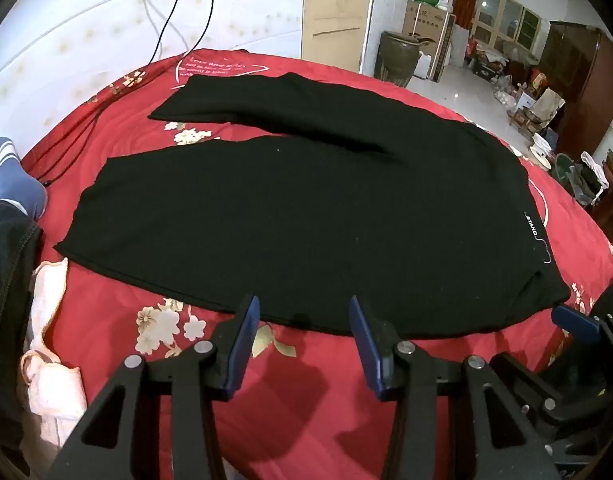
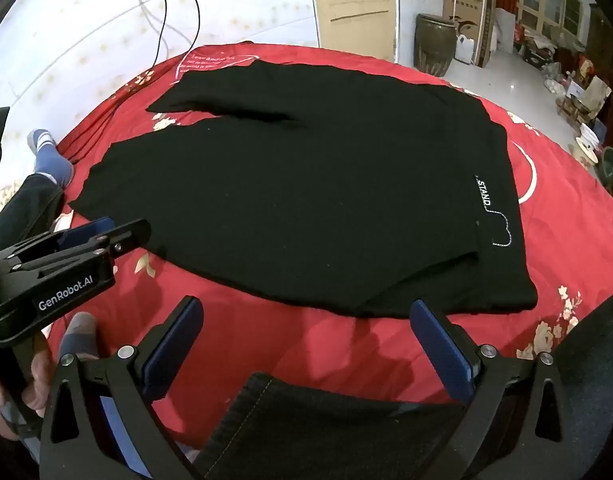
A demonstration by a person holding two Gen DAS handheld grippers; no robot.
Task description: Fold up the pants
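A red floral bedspread is covered by black pants, spread flat at centre, legs toward 10 o'clock. Both tools, left and right, are held wide, empty, at 6 o'clock.

It was a lived-in home: a bed under a red floral cover, a big glazed jar at one o'clock, a wooden wardrobe at two.

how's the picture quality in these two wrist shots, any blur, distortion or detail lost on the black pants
Left wrist view: strong fisheye bending, dark corners; the pants read nearly flat black, folds barely visible; the red bedspread shows soft gripper shadows. Right wrist view: same curvature, sharp enough to read the white lettering.
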